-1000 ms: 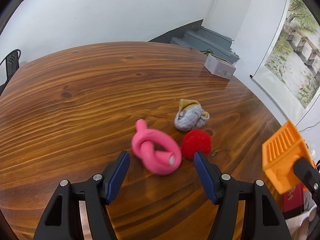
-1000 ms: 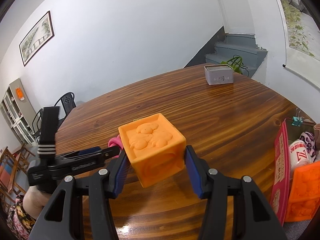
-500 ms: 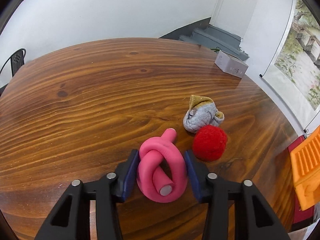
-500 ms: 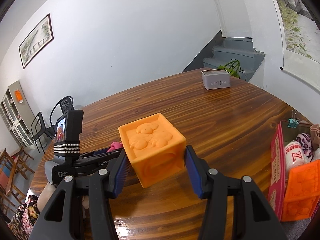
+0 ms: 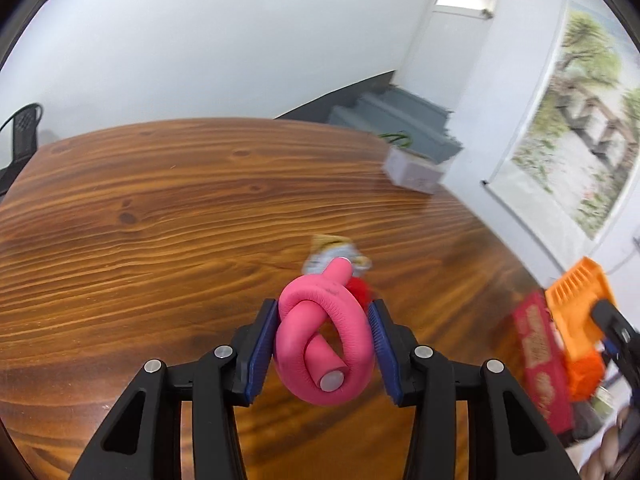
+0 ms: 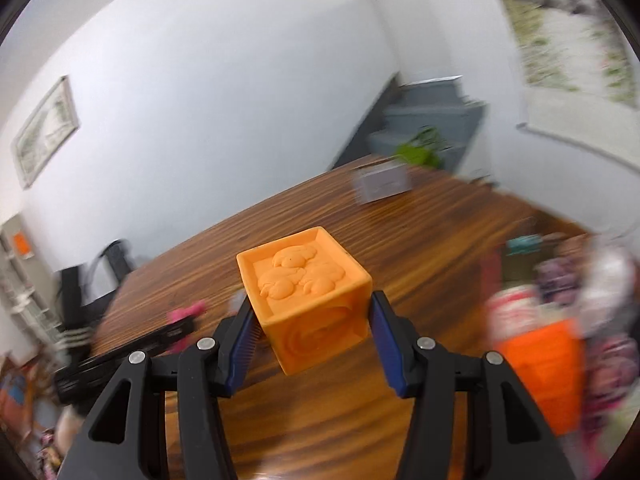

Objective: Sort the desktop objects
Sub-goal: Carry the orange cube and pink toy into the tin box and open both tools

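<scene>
My left gripper (image 5: 322, 338) is shut on a pink knotted foam tube (image 5: 324, 340) and holds it lifted above the wooden table (image 5: 140, 240). Behind it lie a grey rolled sock (image 5: 324, 258) and a red pompom ball (image 5: 360, 290), both partly hidden. My right gripper (image 6: 310, 340) is shut on an orange embossed cube (image 6: 306, 298) held above the table. The cube and right gripper also show at the right edge of the left wrist view (image 5: 580, 312). The pink tube shows blurred in the right wrist view (image 6: 186, 312).
A red storage box (image 5: 540, 364) at the table's right edge holds an orange block (image 6: 544, 376) and other blurred items. A small grey box (image 6: 382, 186) stands at the far table edge. A black chair (image 5: 22, 132) stands at the far left.
My left gripper closed on the pink tube and lifted it off the table. My right gripper carried the cube to the right, toward the red box.
</scene>
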A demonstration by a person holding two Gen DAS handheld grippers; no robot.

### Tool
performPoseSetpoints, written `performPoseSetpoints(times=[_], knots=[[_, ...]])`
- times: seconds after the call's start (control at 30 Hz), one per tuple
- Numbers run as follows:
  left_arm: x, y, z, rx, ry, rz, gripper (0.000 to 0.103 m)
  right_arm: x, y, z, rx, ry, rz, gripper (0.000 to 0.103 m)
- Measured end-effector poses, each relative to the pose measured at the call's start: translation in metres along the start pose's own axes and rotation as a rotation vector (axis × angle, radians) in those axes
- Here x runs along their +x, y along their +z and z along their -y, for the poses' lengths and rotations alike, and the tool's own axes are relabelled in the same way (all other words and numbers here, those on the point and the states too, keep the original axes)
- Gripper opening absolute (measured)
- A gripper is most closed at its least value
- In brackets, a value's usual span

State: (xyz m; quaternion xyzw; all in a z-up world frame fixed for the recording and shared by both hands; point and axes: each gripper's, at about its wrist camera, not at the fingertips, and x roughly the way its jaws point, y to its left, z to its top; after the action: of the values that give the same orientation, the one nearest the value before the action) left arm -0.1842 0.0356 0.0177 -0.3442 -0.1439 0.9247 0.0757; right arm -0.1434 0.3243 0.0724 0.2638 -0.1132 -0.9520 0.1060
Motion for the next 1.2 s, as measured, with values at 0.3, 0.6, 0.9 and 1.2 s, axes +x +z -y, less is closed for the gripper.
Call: performPoseSetpoints(times=[0.3, 0.6, 0.9, 1.2], knots=[[-0.031, -0.017, 0.066, 0.109, -0.157, 0.0, 0.047, -0.013, 0.045, 0.087, 0.044, -0.31, -0.074, 0.06], [-0.044, -0.033, 0.118, 0.187, -0.264, -0.035, 0.047, -0.031, 0.038, 0.119, 0.121, -0.263, -0.077, 0.066], [-0.033, -0.042, 0.21, 0.291, -0.413, -0.083, 0.047, -0.106, 0.024, 0.121, 0.112, -0.263, 0.078, 0.073], [0.006, -0.045, 0.305, 0.374, -0.489, -0.128, 0.047, -0.167, 0.011, 0.145, 0.143, -0.308, 0.144, 0.073]])
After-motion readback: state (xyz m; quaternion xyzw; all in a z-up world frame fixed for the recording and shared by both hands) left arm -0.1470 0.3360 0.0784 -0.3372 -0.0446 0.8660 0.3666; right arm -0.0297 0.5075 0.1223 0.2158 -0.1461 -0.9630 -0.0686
